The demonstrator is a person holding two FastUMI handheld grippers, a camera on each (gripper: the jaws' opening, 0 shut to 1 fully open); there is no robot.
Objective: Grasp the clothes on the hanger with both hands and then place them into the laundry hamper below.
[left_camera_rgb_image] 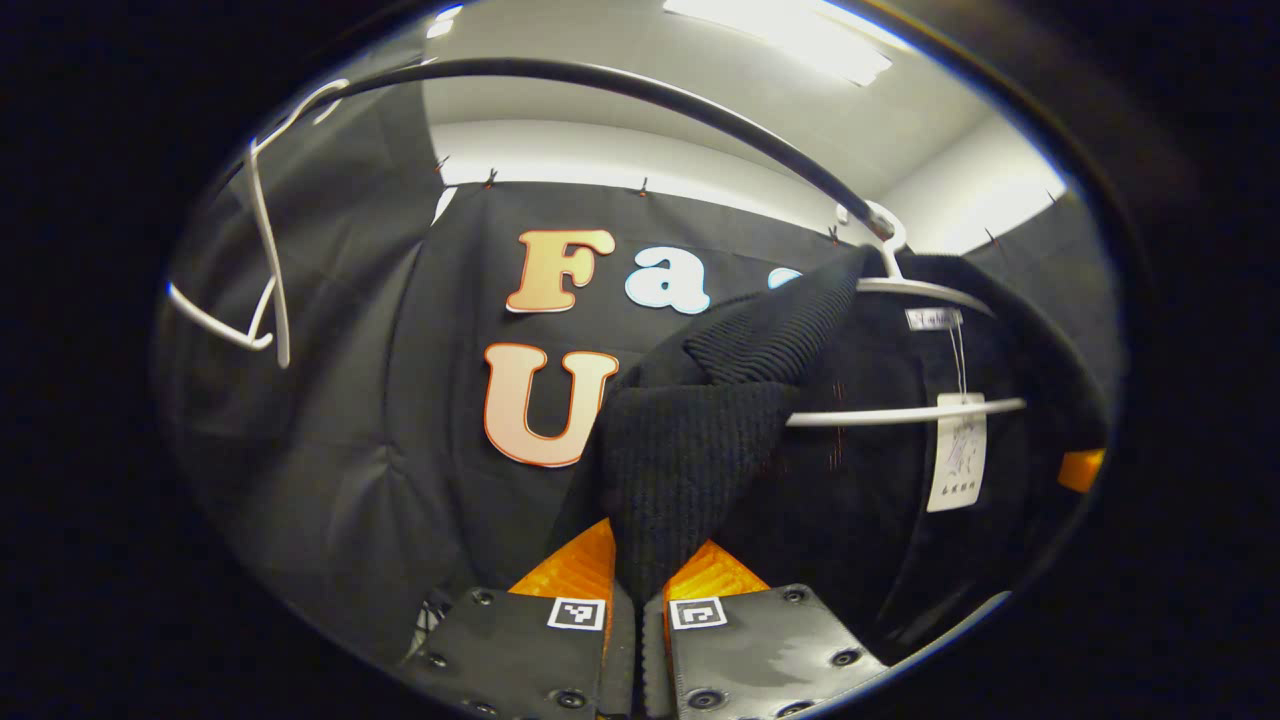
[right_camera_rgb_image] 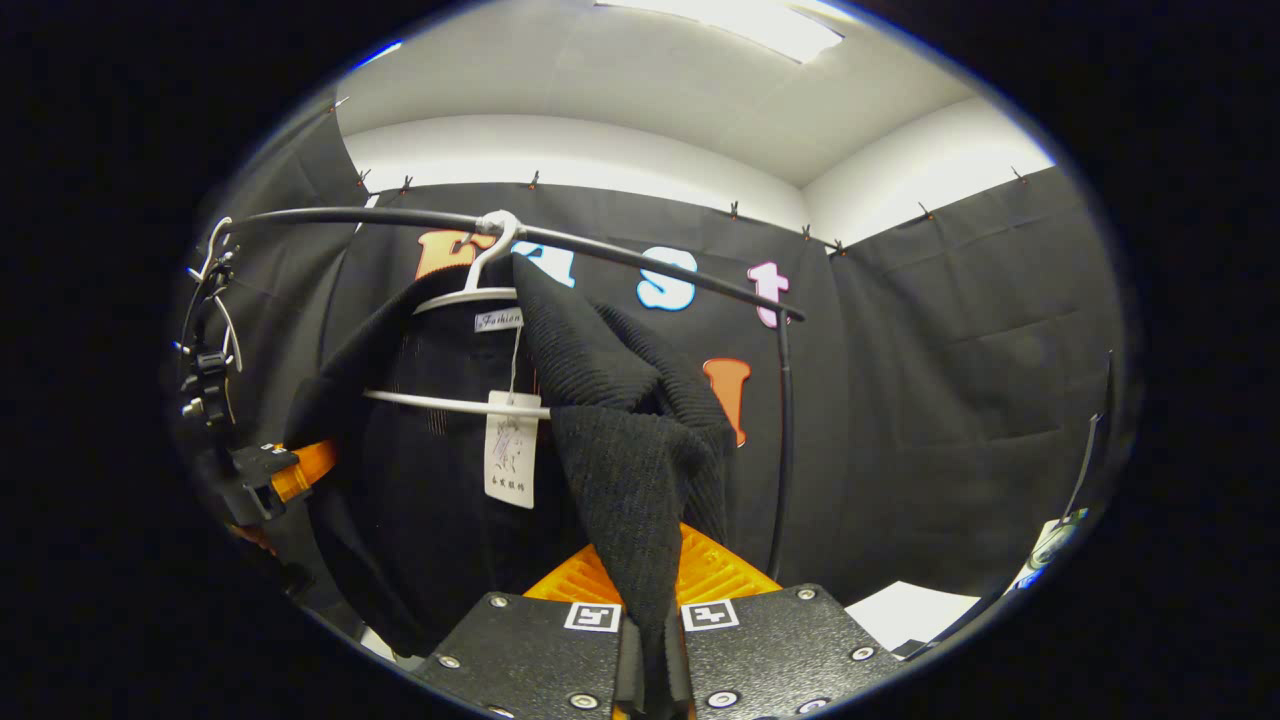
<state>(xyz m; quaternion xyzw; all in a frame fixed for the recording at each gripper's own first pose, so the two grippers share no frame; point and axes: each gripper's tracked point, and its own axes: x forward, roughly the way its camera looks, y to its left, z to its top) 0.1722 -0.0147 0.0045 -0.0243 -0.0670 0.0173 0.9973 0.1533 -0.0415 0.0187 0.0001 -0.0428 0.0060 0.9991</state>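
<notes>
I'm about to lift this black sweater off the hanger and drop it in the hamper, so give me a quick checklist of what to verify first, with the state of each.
1. Left gripper clamped on the black sweater: ok, knit sits pinched between its fingers.
2. Right gripper clamped on the sweater: ok, cloth runs down between its fingers.
3. Sweater clear of the white hanger: not ok, it hangs on it, shoulders partly pulled off.
4. Hanger hooked on the rail: ok.
5. Paper tag free: ok, it dangles in front of the hanger bar.
6. Hamper below, placed to catch: cannot tell.
</notes>
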